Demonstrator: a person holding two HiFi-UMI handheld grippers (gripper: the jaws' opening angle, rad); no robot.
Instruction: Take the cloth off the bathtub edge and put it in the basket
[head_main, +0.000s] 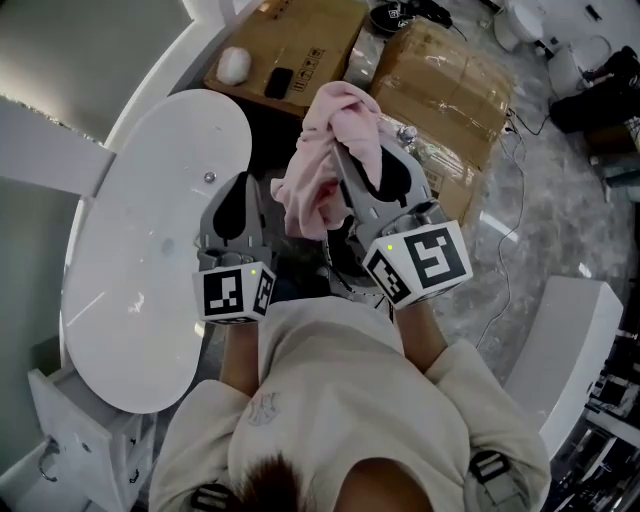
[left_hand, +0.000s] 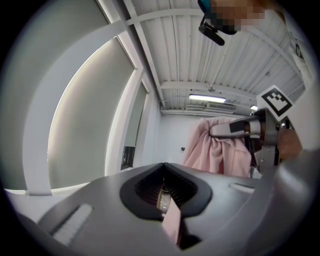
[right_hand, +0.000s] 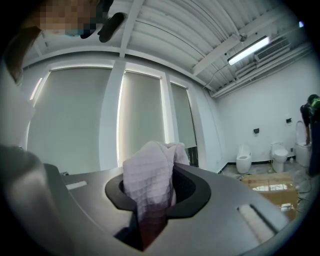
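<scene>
The bathtub (head_main: 140, 300) at the left has a bare edge, so I judge the lifting done and the carrying in hand. The left gripper (left_hand: 164, 199) has its jaws pressed together on a thin pink strip, probably a corner of the cloth (head_main: 335, 125), while the bulk of it hangs in the air, clamped in the jaws of the right gripper (right_hand: 150, 197). No basket shows clearly in any view, so the next move calls for finding it, bringing the cloth above it and releasing both grips.
</scene>
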